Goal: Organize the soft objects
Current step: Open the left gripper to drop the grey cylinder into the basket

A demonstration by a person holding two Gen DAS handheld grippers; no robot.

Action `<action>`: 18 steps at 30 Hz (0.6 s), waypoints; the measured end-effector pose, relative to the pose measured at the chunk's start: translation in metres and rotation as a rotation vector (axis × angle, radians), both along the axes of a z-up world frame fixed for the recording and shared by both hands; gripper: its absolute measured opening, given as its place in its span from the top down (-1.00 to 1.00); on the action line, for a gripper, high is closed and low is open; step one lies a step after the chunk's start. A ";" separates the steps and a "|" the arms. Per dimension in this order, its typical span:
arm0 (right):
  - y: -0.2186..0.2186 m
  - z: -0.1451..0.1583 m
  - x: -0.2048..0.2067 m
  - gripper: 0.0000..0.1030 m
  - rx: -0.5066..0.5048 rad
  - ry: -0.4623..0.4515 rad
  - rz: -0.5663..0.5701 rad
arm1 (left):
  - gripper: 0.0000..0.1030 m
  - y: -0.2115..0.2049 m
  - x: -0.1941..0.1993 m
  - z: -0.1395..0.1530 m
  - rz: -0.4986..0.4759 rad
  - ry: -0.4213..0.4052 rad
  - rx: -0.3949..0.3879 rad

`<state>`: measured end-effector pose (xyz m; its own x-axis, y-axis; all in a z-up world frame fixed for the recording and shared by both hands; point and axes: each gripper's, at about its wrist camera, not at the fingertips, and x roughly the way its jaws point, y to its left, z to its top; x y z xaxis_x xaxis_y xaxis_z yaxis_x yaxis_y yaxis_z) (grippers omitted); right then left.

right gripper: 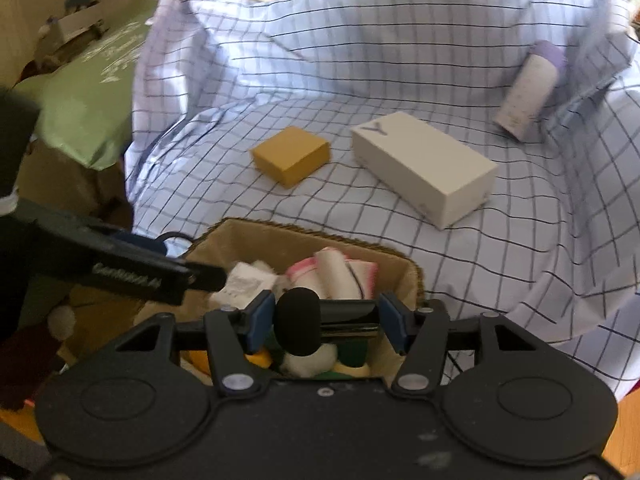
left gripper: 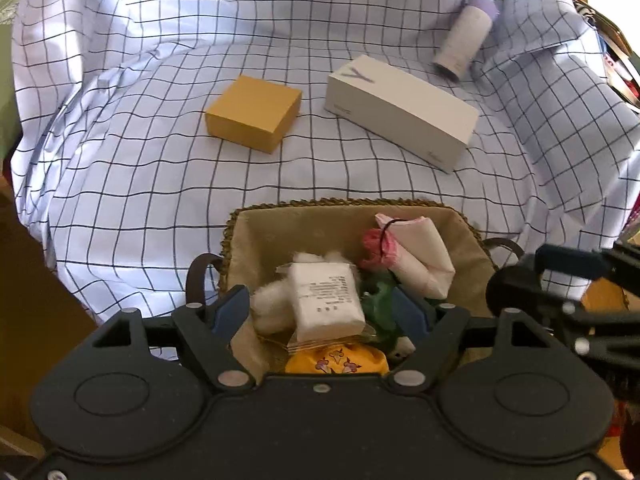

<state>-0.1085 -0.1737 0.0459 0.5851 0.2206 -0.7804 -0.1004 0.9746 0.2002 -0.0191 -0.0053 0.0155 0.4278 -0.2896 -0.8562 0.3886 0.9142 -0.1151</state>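
Hovering over a fabric-lined wicker basket [left gripper: 256, 236], the left gripper [left gripper: 322, 312] stands about half open, its blue pads on either side of a white wrapped packet [left gripper: 326, 300] but clear of it. Cotton wadding [left gripper: 272, 308] sits at the packet's left; a yellow embroidered pouch [left gripper: 338, 362] lies below it, partly cut off by the gripper body. Further right in the basket are a pink fabric flower [left gripper: 376, 248], a folded white cloth [left gripper: 420, 260] and something green, too hidden to name. The basket's near wall is out of sight in both views.

Beyond the basket, on a checked sheet [left gripper: 160, 184], rest a yellow box [left gripper: 254, 112], then a long white box [left gripper: 400, 112], then a white tube with a lilac cap [left gripper: 466, 34] lying against a fold; its print is unreadable.

At the right, the right gripper [right gripper: 326, 322] is set narrow around a dark bar with a black foam-covered end [right gripper: 298, 322]. The bar's far end seems to meet the right pad, while a slim gap shows at the left pad, and motion blur leaves it unclear whether the pads press on it. White stuffing below it is half hidden.
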 end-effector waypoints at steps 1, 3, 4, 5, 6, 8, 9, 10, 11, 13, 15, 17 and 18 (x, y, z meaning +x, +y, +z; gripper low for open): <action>0.002 0.000 0.000 -0.13 0.002 0.001 0.007 | -0.44 0.000 0.000 0.000 0.004 0.001 0.002; 0.005 0.000 -0.001 -0.20 0.006 0.005 0.015 | -0.44 0.000 0.000 -0.001 0.008 0.001 0.008; 0.006 0.000 -0.001 -0.20 0.009 0.007 0.015 | -0.44 0.000 -0.001 -0.001 0.011 0.003 0.015; 0.007 0.001 -0.002 -0.20 0.014 0.008 0.016 | -0.44 -0.001 -0.001 -0.002 0.014 0.003 0.021; 0.007 0.001 -0.002 -0.21 0.016 0.009 0.017 | -0.44 -0.001 -0.002 -0.002 0.017 0.002 0.026; 0.007 0.002 -0.003 -0.23 0.013 0.010 0.010 | -0.44 -0.001 -0.003 -0.002 0.020 -0.001 0.033; 0.007 0.003 -0.003 -0.23 0.009 0.010 0.003 | -0.44 -0.001 -0.004 -0.002 0.023 -0.002 0.034; 0.007 0.004 -0.004 -0.23 0.007 0.010 -0.003 | -0.44 -0.001 -0.005 -0.001 0.026 -0.003 0.036; 0.006 0.005 -0.005 -0.24 0.005 0.012 -0.010 | -0.44 -0.001 -0.006 -0.001 0.028 -0.004 0.037; 0.005 0.005 -0.006 -0.25 -0.007 0.025 -0.036 | -0.45 -0.001 -0.007 0.000 0.036 -0.004 0.036; 0.004 0.006 -0.007 -0.25 -0.016 0.040 -0.065 | -0.45 0.000 -0.009 0.001 0.048 -0.008 0.032; 0.002 0.005 -0.008 -0.25 -0.019 0.057 -0.095 | -0.45 0.001 -0.011 0.004 0.059 -0.016 0.028; 0.001 0.005 -0.009 -0.26 -0.018 0.068 -0.114 | -0.47 0.001 -0.012 0.005 0.063 -0.021 0.026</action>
